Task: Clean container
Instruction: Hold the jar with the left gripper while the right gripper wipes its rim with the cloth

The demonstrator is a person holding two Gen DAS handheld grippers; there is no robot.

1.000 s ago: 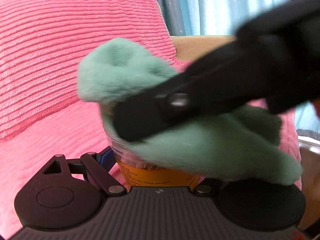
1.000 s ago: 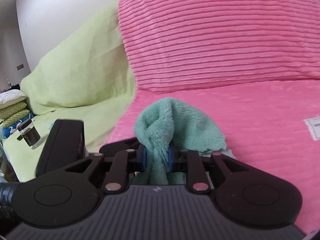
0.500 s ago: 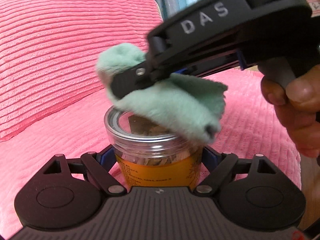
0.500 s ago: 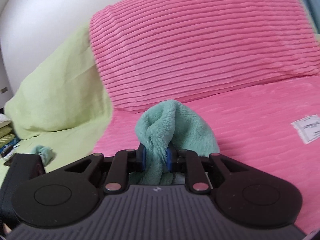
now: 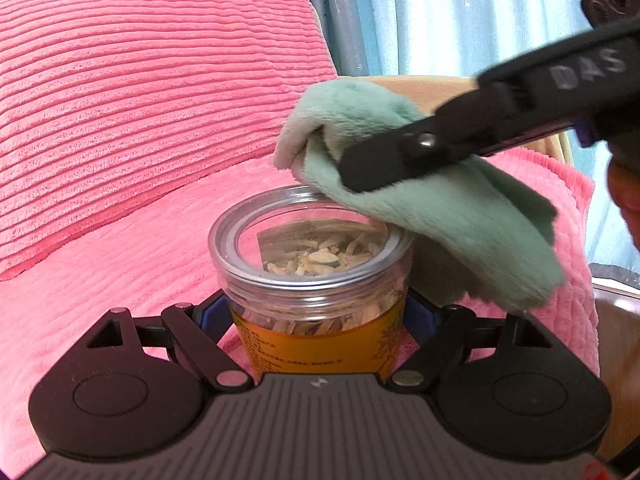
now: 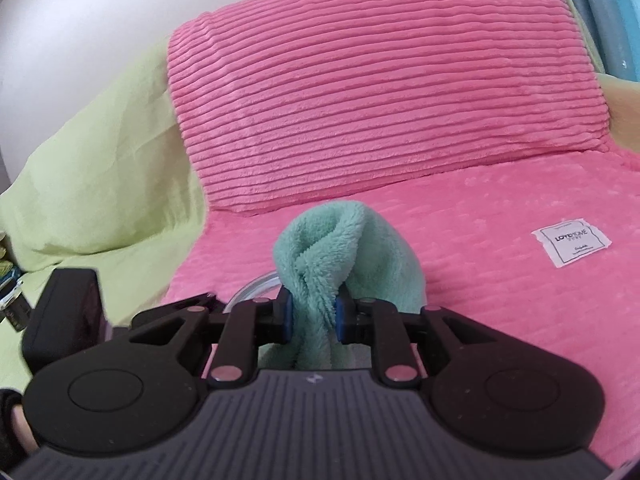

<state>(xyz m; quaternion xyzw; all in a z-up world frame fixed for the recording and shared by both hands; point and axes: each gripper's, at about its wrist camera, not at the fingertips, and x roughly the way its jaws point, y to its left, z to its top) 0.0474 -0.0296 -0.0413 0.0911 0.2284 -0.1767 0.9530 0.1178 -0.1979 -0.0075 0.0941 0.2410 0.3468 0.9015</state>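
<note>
The jar (image 5: 316, 276) stands upright between the 2 fingers of the left gripper (image 5: 316, 320), whose blue pads press on its sides at the level of the orange label, so the gripper is closed on it. The jar is clear plastic with a clear lid, and pale dried pieces show inside it. It is held over a pink ribbed blanket (image 5: 132, 264), in front of a pink ribbed pillow (image 5: 152, 92).

The right gripper (image 6: 313, 318) is clamped on a green fleece cloth (image 6: 316, 280), its blue pads squeezing a bunched fold. In the left wrist view that cloth (image 5: 440, 216) hangs down from the right gripper (image 5: 360, 170) and touches the far right edge of the jar's lid, draping past the jar's right side.

Only the left wrist view shows the jar's label, its contents, light blue curtains (image 5: 440, 20) behind the jar, and part of a hand (image 5: 624, 204) at the right edge. Only the right wrist view shows a lime green sheet (image 6: 104, 152) left of the pillow, a white tag (image 6: 572, 242) on the blanket right of the cloth, and just a sliver of the jar's rim (image 6: 256, 284) left of the cloth.
</note>
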